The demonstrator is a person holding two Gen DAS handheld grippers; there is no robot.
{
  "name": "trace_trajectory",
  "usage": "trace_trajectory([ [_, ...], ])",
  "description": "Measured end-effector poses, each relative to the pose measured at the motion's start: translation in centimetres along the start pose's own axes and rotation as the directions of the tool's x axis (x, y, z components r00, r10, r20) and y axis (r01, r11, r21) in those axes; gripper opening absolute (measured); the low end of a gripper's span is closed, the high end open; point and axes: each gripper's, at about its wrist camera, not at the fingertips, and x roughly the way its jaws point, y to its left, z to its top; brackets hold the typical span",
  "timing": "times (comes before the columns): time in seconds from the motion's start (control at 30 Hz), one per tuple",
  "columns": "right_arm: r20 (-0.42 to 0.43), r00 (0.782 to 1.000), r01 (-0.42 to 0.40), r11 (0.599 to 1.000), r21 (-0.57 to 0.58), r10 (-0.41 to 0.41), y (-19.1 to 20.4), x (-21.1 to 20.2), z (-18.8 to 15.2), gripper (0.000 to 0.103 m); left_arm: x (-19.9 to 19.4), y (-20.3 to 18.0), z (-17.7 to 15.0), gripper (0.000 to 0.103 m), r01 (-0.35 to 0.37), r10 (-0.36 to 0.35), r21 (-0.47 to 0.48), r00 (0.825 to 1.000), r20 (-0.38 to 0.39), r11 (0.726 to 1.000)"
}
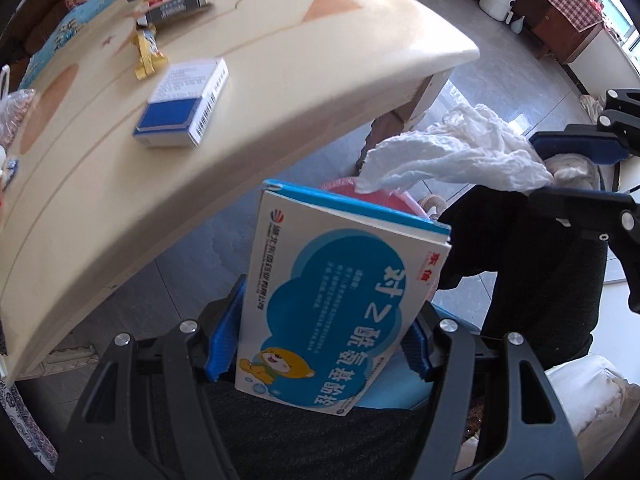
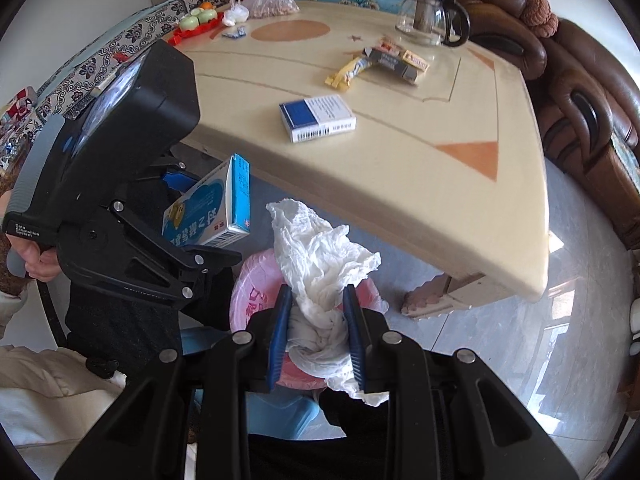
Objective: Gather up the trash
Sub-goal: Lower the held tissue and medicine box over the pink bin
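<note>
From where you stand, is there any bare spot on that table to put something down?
Yes. The near corner of the table, between the blue-and-white box and the orange triangle inlay, is bare. So is the stretch beside the orange oval. It is crowded by the glass pot, where wrappers and packets are piled.

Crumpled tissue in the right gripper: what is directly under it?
Under the crumpled tissue held by the right gripper is a pink-lined bin. The tissue and fingers cover most of its opening, so its contents cannot be seen.

On the cream table [image 2: 420, 184]: blue-and-white small box [image 2: 318, 117], yellow wrapper [image 2: 350, 72] behind it, glass jug [image 2: 430, 18] farthest back.
Beside the table, low down: pink-lined bin [image 2: 256, 280].
</note>
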Motion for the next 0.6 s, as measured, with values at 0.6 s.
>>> trace_trajectory([
  [0.6, -0.165, 0.985, -0.041, 0.992, 0.119, 0.060, -4.2, 12.9, -2.3, 0.027, 12.4, 0.4, 0.7, 0.066, 0.110, -0.117, -0.054, 0.982, -0.150, 0.992],
])
